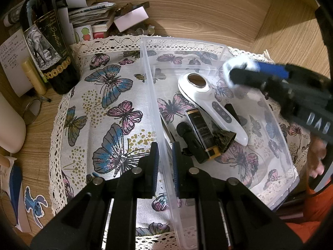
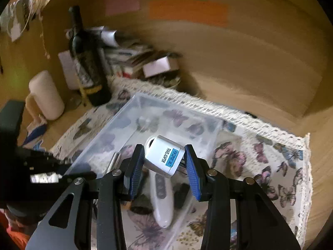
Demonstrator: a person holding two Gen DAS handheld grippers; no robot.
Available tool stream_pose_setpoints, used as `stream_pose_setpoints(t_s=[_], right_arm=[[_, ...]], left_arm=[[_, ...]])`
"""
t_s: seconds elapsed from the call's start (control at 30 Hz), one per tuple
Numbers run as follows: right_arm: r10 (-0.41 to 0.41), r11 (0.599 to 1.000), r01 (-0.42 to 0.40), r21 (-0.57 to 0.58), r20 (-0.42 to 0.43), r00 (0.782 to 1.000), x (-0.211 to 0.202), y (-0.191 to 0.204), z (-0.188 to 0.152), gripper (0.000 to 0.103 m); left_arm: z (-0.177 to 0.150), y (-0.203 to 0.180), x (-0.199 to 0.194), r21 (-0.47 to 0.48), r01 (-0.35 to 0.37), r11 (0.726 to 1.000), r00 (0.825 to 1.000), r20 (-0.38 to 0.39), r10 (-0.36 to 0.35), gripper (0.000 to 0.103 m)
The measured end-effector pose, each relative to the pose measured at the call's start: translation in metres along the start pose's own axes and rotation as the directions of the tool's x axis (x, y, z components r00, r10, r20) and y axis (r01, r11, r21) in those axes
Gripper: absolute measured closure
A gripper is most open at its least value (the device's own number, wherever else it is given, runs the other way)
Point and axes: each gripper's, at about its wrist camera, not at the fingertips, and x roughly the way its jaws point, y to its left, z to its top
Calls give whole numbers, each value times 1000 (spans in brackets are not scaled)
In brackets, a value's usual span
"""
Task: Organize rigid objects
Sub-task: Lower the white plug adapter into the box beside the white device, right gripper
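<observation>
A clear plastic bin (image 1: 155, 108) stands on a butterfly-print cloth (image 1: 108, 95). In it lie a white handheld device (image 1: 210, 102), a black-and-gold tube (image 1: 205, 133) and small black items (image 1: 187, 133). My left gripper (image 1: 165, 158) is shut on the bin's left wall, one finger on each side. My right gripper (image 2: 164, 162) is shut on a white travel adaptor (image 2: 164, 156) with a blue label and holds it above the bin (image 2: 129, 112). In the left wrist view the right gripper (image 1: 241, 73) hovers, blurred, over the bin's far right corner.
A dark wine bottle (image 1: 47, 41) stands at the cloth's far left, beside a white cylinder (image 2: 46, 95). A pile of papers and boxes (image 1: 100, 14) lies behind the cloth. Wooden walls close the back and right. A person's hand (image 1: 316, 156) is at the right edge.
</observation>
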Motion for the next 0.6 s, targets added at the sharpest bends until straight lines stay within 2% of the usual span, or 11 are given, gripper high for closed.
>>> stream_pose_setpoints(t_s=[0.1,0.37,0.6], right_arm=[[34,999,-35,-18,-53,998,10,5,-5,67],[55,998,-59,-23,-134,989,26,8,-13,66],[40,999,-43,-25,-101,994,18,8,-11,66]], left_arm=[[0,0,0,0,0,1000,1000,0,0,92],[1,0,0,-1,1,1000,1000,0,-1,92],[0,0,0,-1,0,1000,1000,0,0,92]])
